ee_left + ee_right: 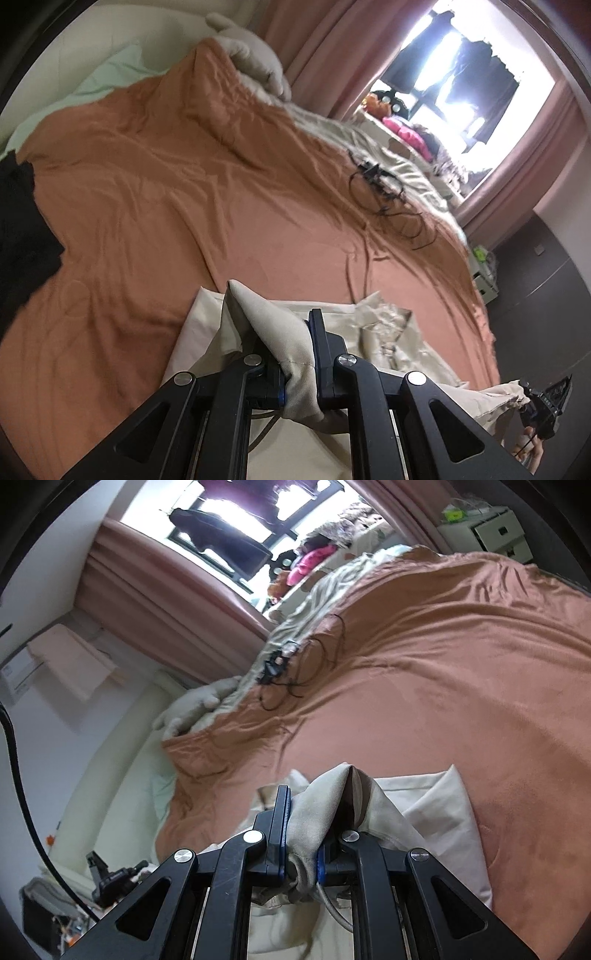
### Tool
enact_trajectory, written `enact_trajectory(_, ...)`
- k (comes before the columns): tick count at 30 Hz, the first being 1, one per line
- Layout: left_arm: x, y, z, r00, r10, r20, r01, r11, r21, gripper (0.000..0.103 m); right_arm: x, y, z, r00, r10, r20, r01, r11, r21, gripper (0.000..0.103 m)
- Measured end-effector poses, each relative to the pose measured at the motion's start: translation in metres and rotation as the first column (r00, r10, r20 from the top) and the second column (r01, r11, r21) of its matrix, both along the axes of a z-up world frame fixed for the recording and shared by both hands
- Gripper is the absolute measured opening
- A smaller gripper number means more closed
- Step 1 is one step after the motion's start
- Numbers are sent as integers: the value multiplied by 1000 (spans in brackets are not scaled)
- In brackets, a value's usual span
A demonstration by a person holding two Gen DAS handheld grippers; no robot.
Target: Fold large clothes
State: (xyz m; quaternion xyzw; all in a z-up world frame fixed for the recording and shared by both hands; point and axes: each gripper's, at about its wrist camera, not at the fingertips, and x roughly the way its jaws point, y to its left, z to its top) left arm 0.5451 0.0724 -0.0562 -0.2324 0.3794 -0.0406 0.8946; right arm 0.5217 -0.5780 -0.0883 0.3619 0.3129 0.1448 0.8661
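We are working over the bed [155, 206], its orange cover wrinkled, and should be keeping both corners level and taut. The beige garment [391, 332] is lying at the near edge, creased and doubled. The left tool [295, 354] and right tool [304, 834] are each clamped on bunched beige cloth.

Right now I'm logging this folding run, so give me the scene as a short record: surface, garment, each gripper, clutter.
surface: bed with an orange sheet
garment: beige garment lying on the sheet's near part
left gripper: shut on a bunched fold of the beige garment
right gripper: shut on another bunched fold of it
clutter: tangled black cable on the sheet, black cloth at the bed's edge
background: pink curtains, bright window
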Motion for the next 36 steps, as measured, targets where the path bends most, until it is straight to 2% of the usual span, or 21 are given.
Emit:
enact_trajectory(2, 14, -4, -13, 999, 2, -38, -2, 1000, 2, 12, 8, 2, -12, 999, -15, -42, 14, 999, -33, 13)
enact_trajectory(4, 25, -7, -27, 997, -3, -79, 2, 1000, -11, 16, 19, 5, -25, 993, -36, -116, 28, 997, -67, 22)
enact_trajectory(6, 36, -10, -36, 994, -23, -111, 21, 1000, -23, 31, 23, 6, -33, 986, -57, -157, 44, 995, -87, 60)
enact_trajectory(8, 36, -14, -40, 994, -42, -105, 37, 998, -49, 63, 20, 6, -33, 986, -74, -148, 60, 993, -101, 73)
enact_trajectory(11, 26, -18, -32, 998, -41, -49, 39, 999, -31, 78, 16, 12, -31, 987, -62, -148, 44, 992, -120, 73)
enact_trajectory(13, 18, -20, -29, 998, -47, -31, 46, 999, -22, 79, 12, 19, -30, 988, -43, -149, 25, 992, -121, 73)
enact_trajectory(20, -1, -25, -29, 996, -70, -60, 73, 996, 60, 79, 17, 77, -22, 980, 71, -185, -111, 971, -212, 72)
enact_trajectory(25, -22, -18, -33, 994, -59, -87, 67, 994, 91, 77, 23, 133, -26, 957, 176, -229, -232, 940, -248, 71)
enact_trajectory(31, -54, 0, -42, 995, -23, -99, 31, 996, 79, 77, 33, 198, -40, 925, 237, -296, -326, 897, -298, 69)
enact_trajectory(36, -81, 24, -50, 993, 30, -117, -24, 998, 58, 77, 43, 258, -54, 890, 279, -361, -407, 844, -351, 67)
